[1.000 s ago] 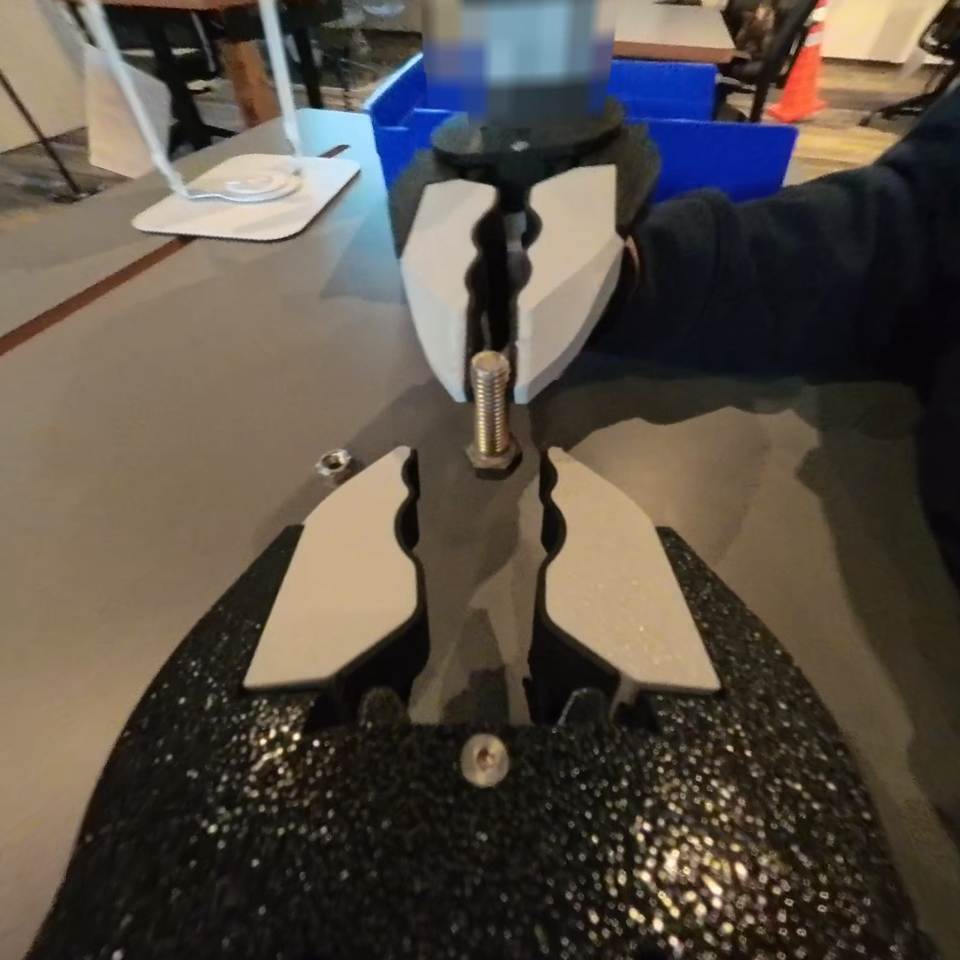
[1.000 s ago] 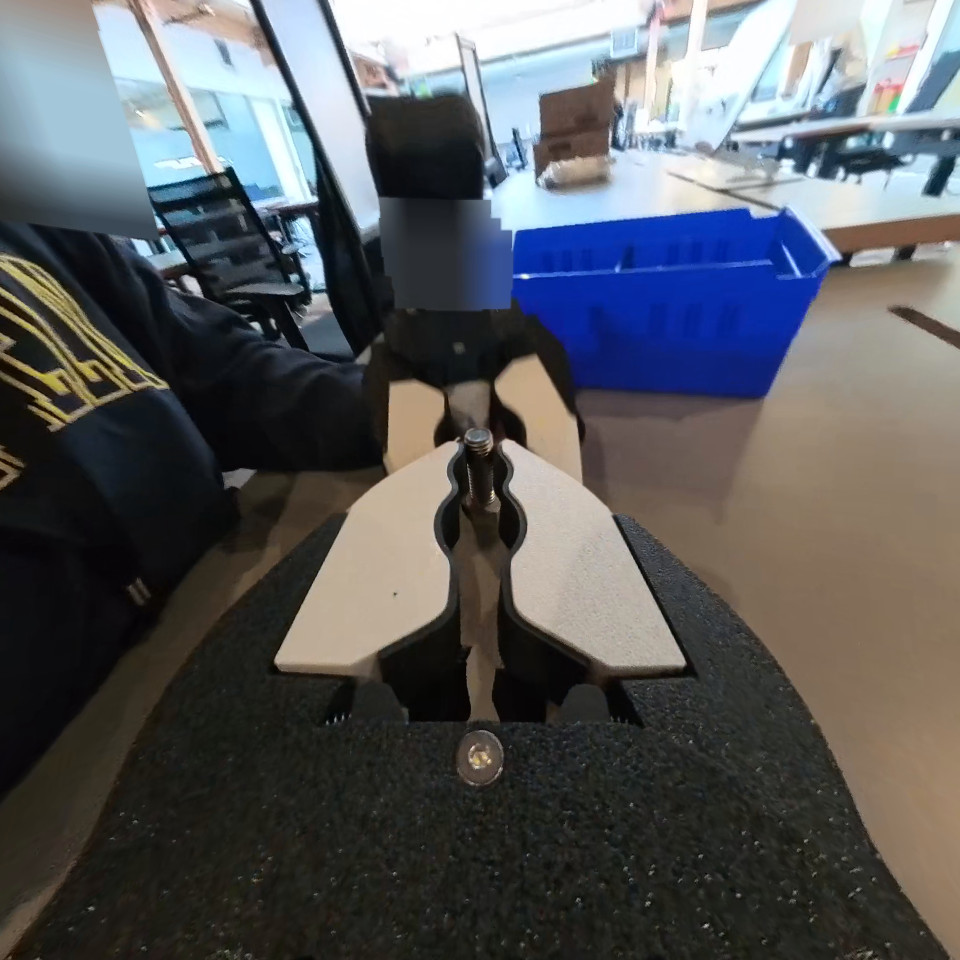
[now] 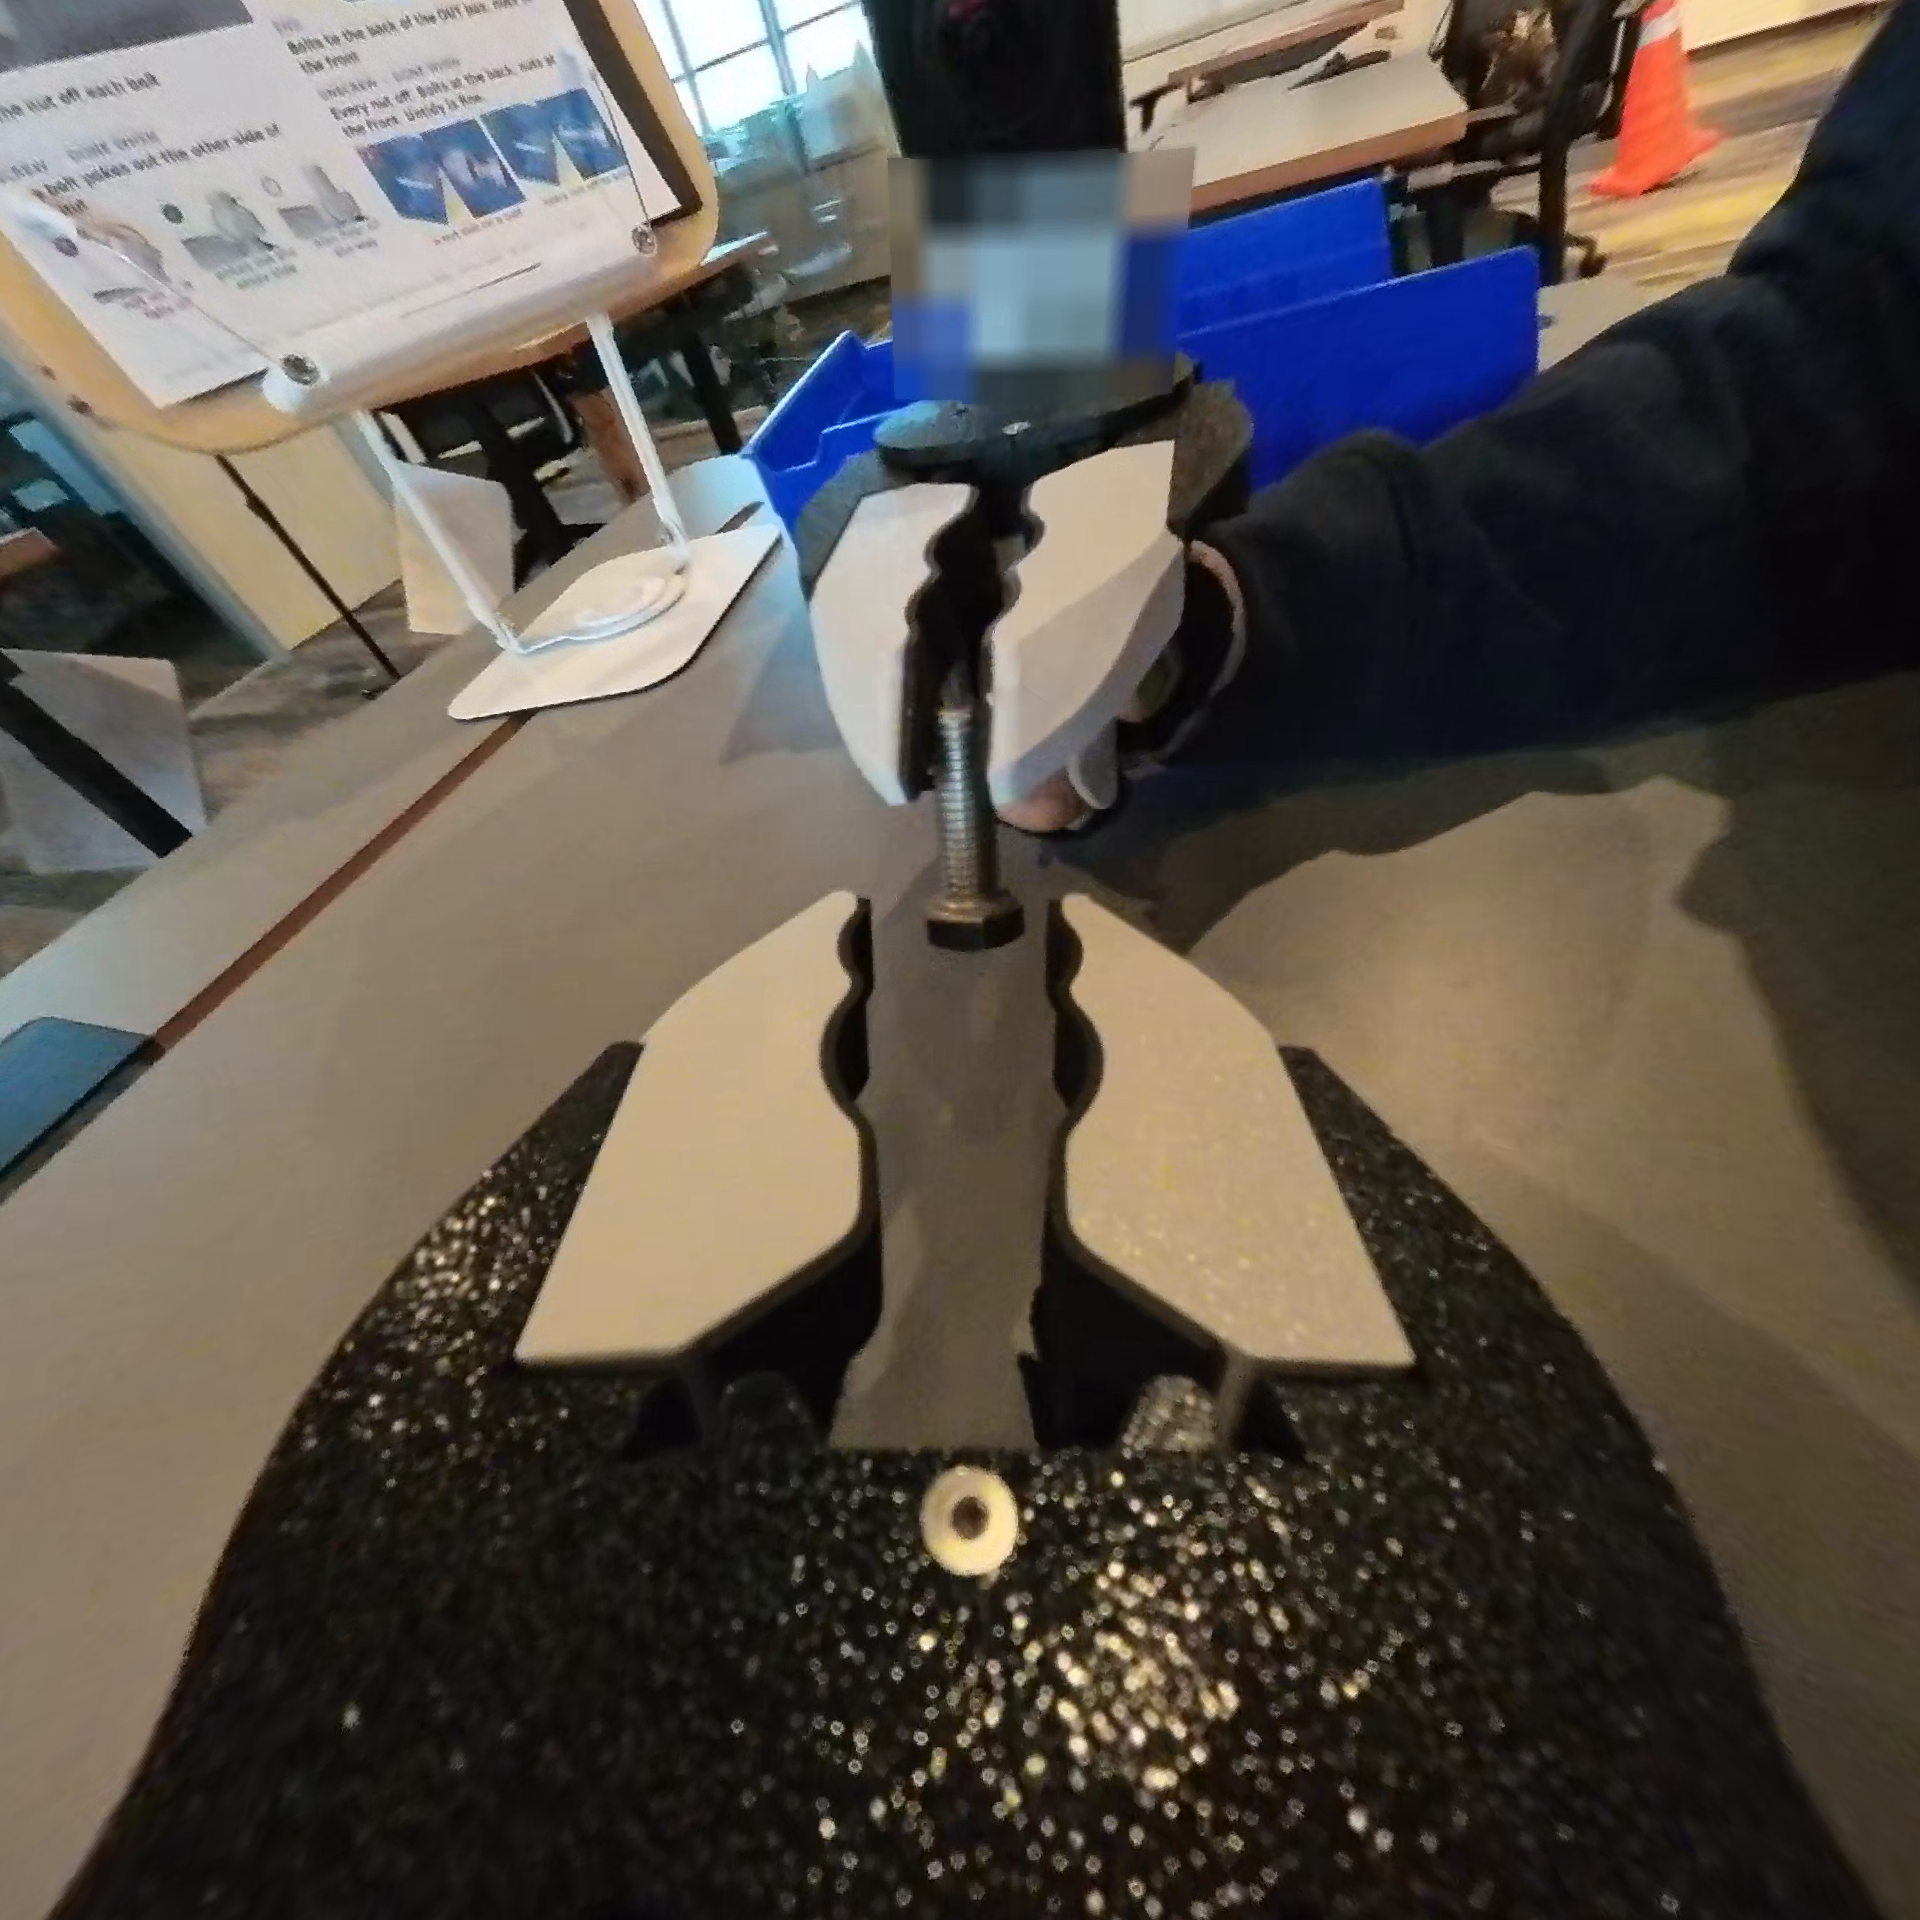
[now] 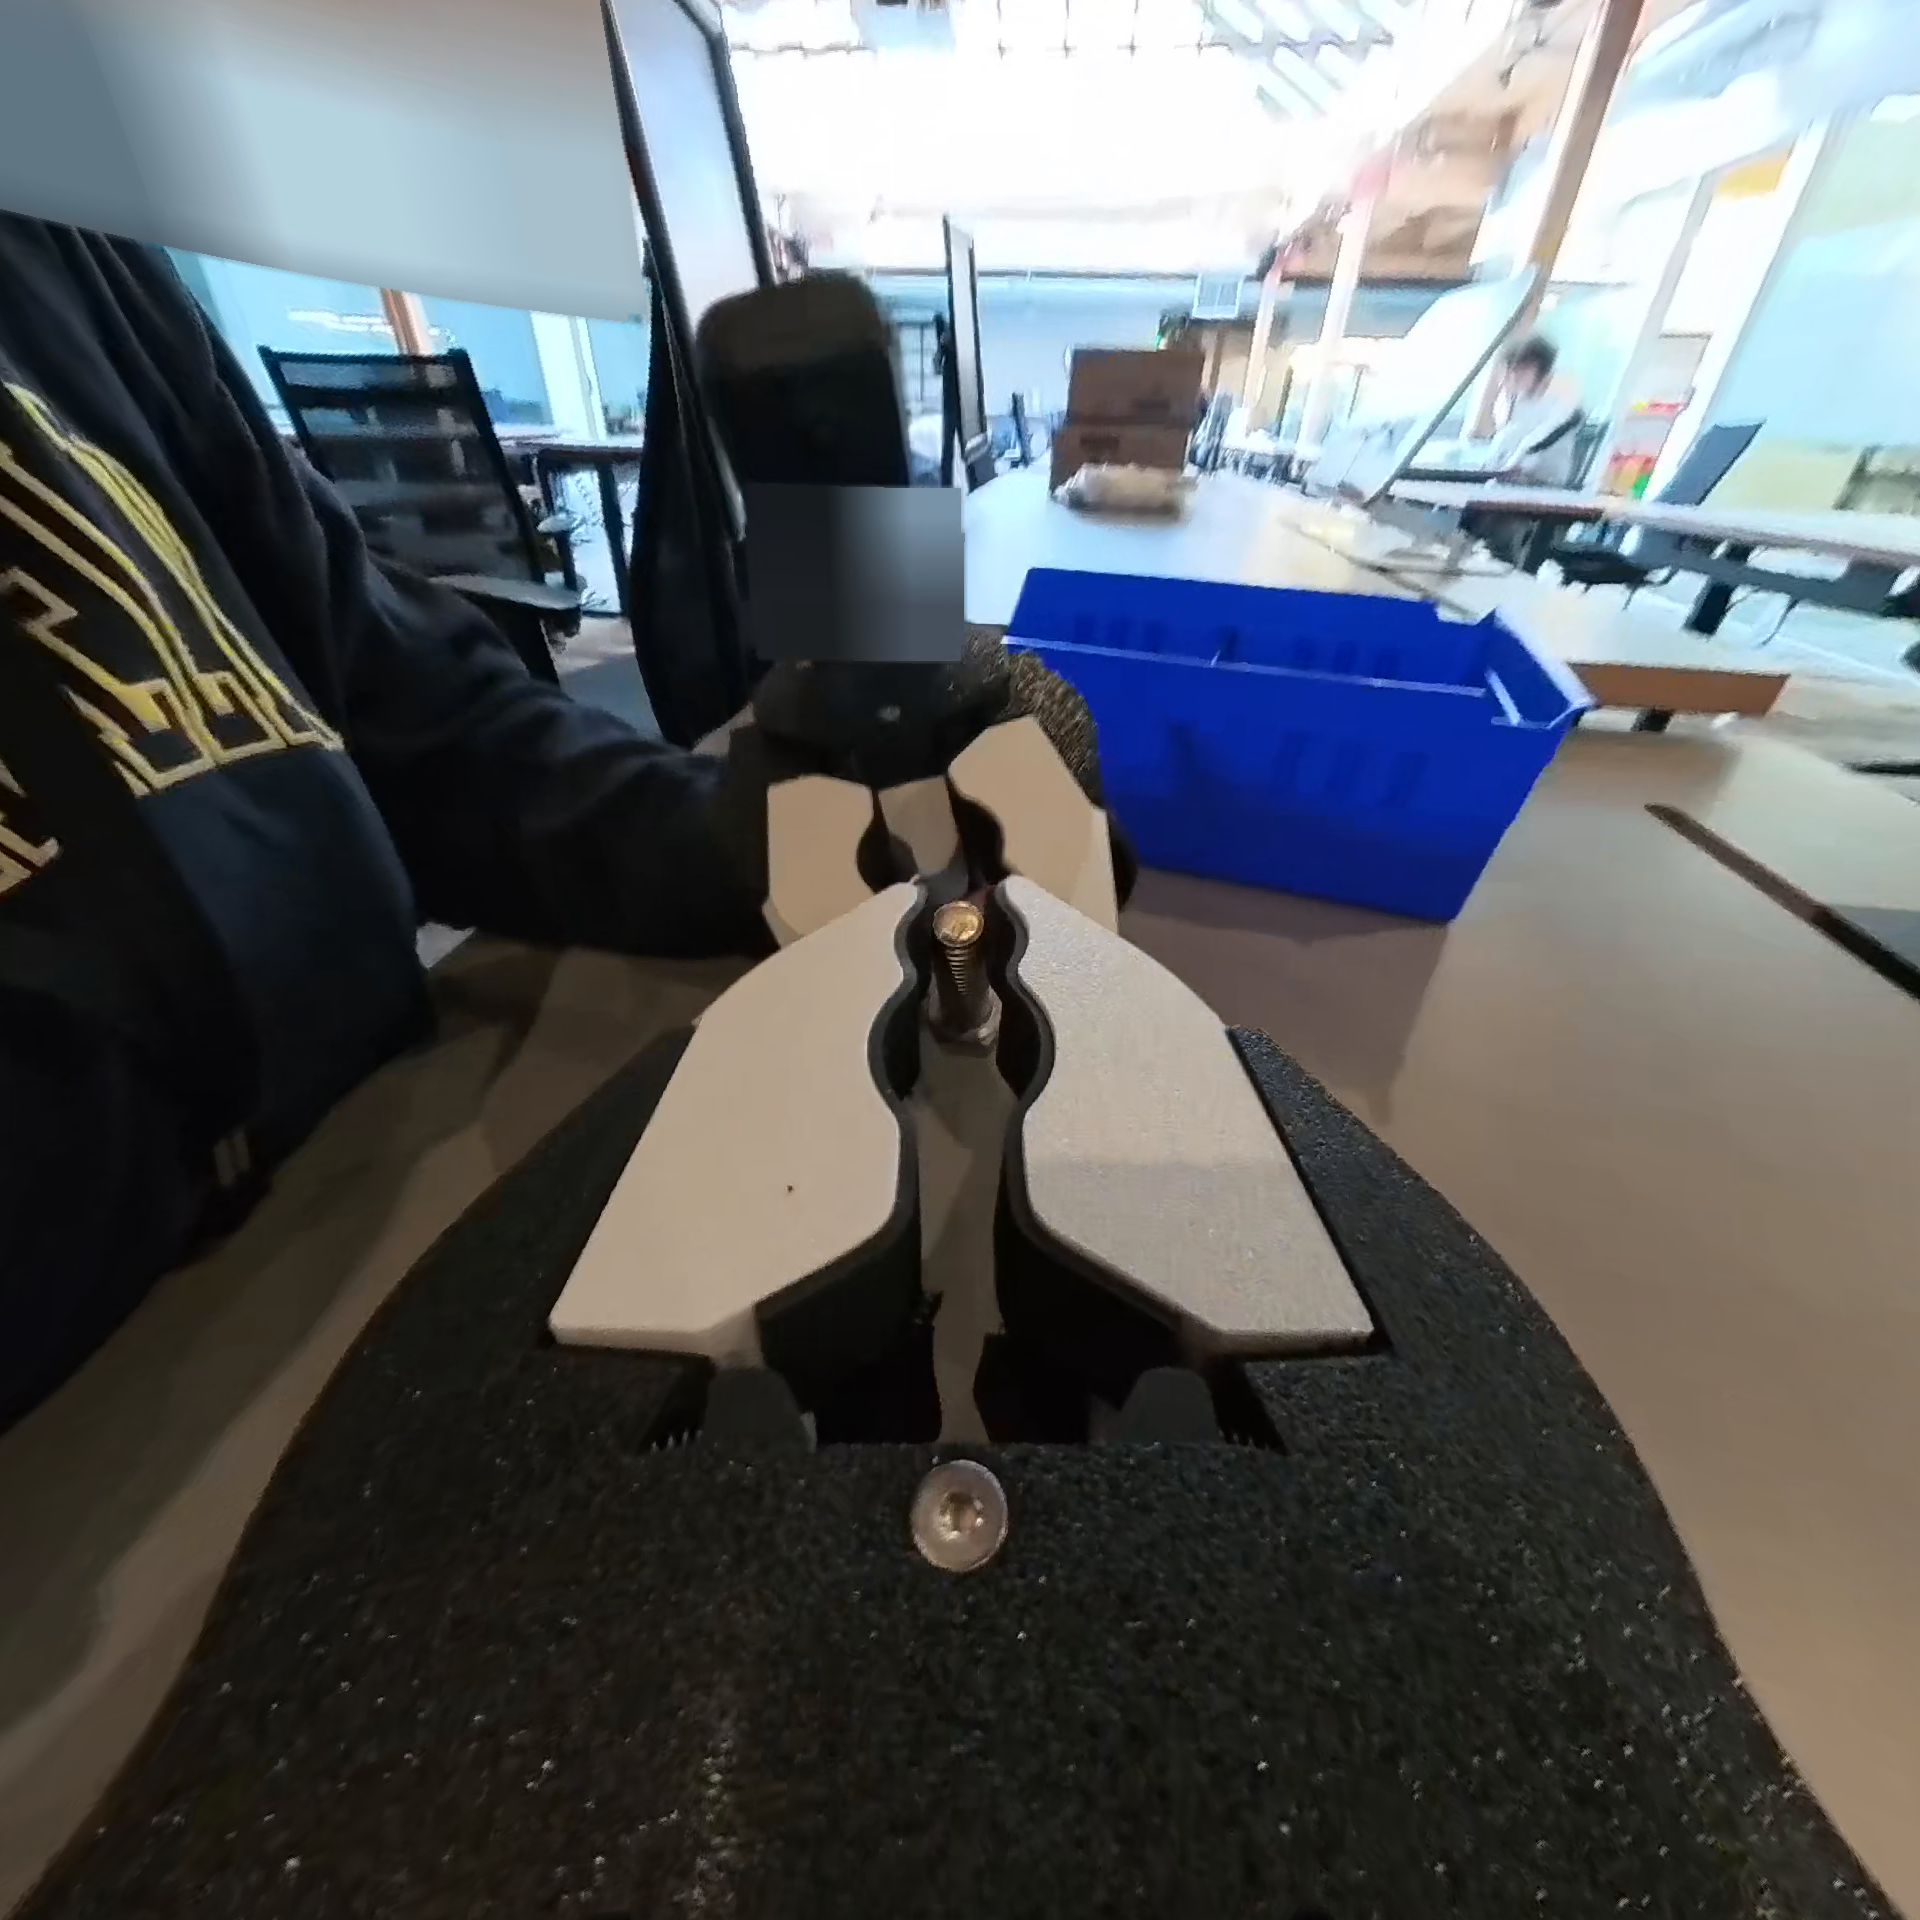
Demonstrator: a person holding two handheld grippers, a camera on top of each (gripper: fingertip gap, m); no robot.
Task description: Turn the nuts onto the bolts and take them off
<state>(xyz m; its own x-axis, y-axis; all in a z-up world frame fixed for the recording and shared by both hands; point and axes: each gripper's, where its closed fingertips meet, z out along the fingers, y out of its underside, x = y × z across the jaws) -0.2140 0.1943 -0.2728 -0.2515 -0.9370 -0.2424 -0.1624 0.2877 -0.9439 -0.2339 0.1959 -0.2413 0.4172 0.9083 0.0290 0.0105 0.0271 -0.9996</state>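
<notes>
Left wrist view is showing the left hand-held gripper (image 3: 961, 935) nearest the lens, its pale fingers (image 3: 717, 1132) spreading wide with nothing between them, only bare grey surface (image 3: 312, 1195) showing in the gap. Just past the fingertips, at twelve o'clock, a bolt (image 3: 966, 821) is hanging upright, hex head down and apparently just clear of the surface. Its threaded upper end is sitting between the tips of the right hand-held gripper (image 3: 951, 769), which is reaching down from above and closing narrowly on the thread. A gloved hand (image 3: 1122, 738) and dark sleeve (image 3: 1507, 582) are coming in from three o'clock behind it. Farther off, at eleven o'clock, a clear stand on a white base (image 3: 613, 634) is carrying a printed sheet (image 3: 312, 156), and a blue bin (image 3: 1351, 312) is sitting at one o'clock, partly hidden by the gripper body.

Right wrist view is looking along its own gripper (image 4: 961, 899); the tips are nearly meeting around the bolt (image 4: 958, 977), whose end is pointing toward the lens. The other gripper (image 4: 935, 821) is standing directly behind, blocking sight of the surface beyond. The bin (image 4: 1299, 748) is lying at one o'clock, and the person's dark sweatshirt (image 4: 187, 727) is filling nine o'clock. Whether a nut is on the bolt cannot be told.
</notes>
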